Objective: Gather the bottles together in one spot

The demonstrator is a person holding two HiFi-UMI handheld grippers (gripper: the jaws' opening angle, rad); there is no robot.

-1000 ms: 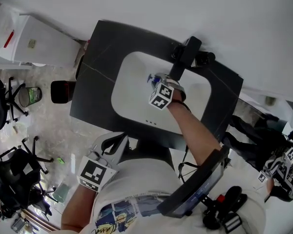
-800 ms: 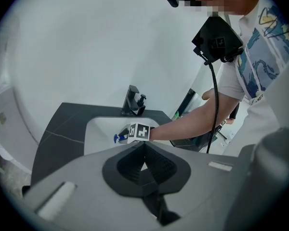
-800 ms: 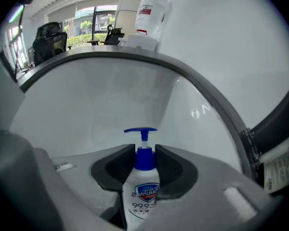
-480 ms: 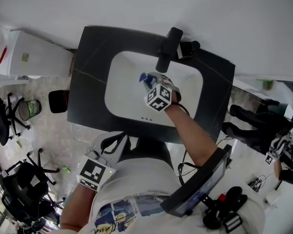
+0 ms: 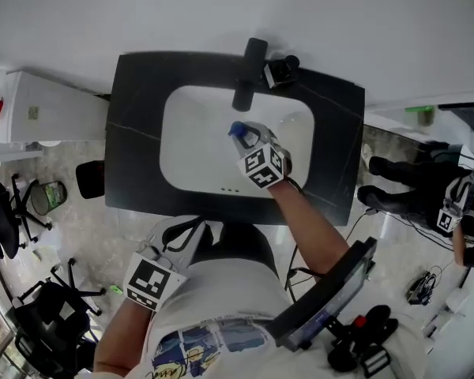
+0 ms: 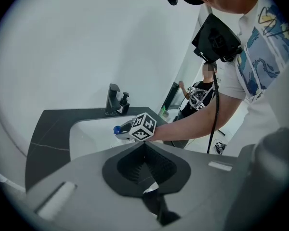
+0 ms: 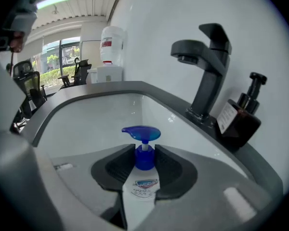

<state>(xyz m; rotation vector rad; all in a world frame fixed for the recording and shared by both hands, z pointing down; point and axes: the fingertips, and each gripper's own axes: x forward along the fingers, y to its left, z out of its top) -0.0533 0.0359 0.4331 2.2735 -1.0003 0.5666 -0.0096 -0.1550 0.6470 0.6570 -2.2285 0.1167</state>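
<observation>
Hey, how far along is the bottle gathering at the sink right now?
Done: nothing is grouped yet; the dark soap dispenser stands alone beside the faucet. In hand: the right gripper is shut on the blue-capped pump bottle, holding it above the white basin. The left gripper is shut and empty, short of the counter. Left: probably setting the pump bottle down by the dispenser.

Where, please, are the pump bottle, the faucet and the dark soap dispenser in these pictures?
pump bottle (image 7: 143,187), right gripper view, on its white body.
faucet (image 7: 209,81), right gripper view, on its upright column.
dark soap dispenser (image 7: 243,124), right gripper view, on its body.
</observation>
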